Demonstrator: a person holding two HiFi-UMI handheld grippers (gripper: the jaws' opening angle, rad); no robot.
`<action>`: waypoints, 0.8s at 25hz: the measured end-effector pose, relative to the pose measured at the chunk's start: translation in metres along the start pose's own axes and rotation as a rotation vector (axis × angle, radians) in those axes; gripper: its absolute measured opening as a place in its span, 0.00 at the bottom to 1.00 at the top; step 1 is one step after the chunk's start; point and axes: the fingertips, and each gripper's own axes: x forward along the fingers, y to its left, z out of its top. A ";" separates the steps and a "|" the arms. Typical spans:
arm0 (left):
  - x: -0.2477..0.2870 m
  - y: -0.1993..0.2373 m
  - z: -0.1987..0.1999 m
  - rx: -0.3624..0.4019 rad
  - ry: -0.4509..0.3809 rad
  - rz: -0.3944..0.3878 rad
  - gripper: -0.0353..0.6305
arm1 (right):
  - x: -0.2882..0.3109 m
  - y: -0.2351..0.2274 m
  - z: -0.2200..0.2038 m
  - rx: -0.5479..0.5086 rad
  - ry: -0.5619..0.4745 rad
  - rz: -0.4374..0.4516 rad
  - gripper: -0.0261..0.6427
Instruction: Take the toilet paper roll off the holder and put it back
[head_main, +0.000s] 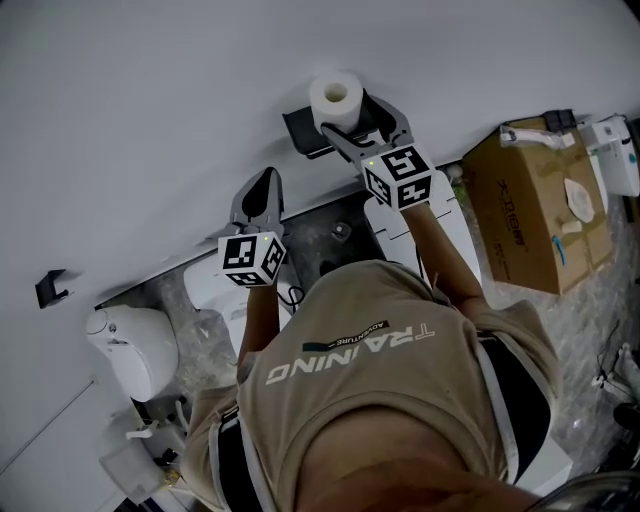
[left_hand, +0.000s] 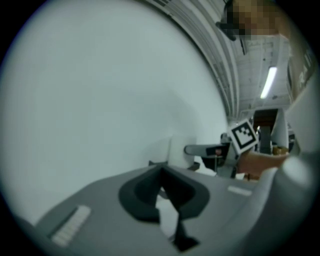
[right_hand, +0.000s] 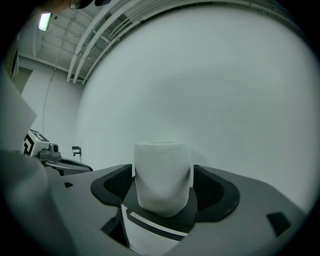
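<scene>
The white toilet paper roll (head_main: 335, 97) stands upright on the black wall holder (head_main: 305, 135). My right gripper (head_main: 362, 122) reaches up to it, and its jaws stand open on either side of the roll without pressing on it. In the right gripper view the roll (right_hand: 162, 172) fills the gap between the dark pads (right_hand: 112, 186) and rests on the holder's black shelf (right_hand: 167, 221). My left gripper (head_main: 264, 182) is held up near the bare wall, left of the holder. Its jaws are shut with nothing in them (left_hand: 161, 175). It sees the right gripper's marker cube (left_hand: 243, 135).
A brown cardboard box (head_main: 535, 205) sits on the floor to the right, with a white device (head_main: 615, 150) beyond it. A white toilet (head_main: 135, 345) stands at the lower left. A small black hook (head_main: 50, 287) is fixed to the wall. The person's body fills the lower middle.
</scene>
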 end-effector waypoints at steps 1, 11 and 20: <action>0.000 0.001 0.001 0.001 -0.003 0.003 0.06 | 0.004 0.001 -0.001 -0.002 0.006 0.005 0.53; 0.006 0.014 0.008 -0.005 -0.020 0.025 0.06 | 0.022 0.002 -0.007 -0.018 0.101 0.009 0.53; 0.003 0.010 0.005 -0.003 -0.006 0.020 0.06 | 0.022 0.000 -0.006 -0.022 0.097 0.008 0.53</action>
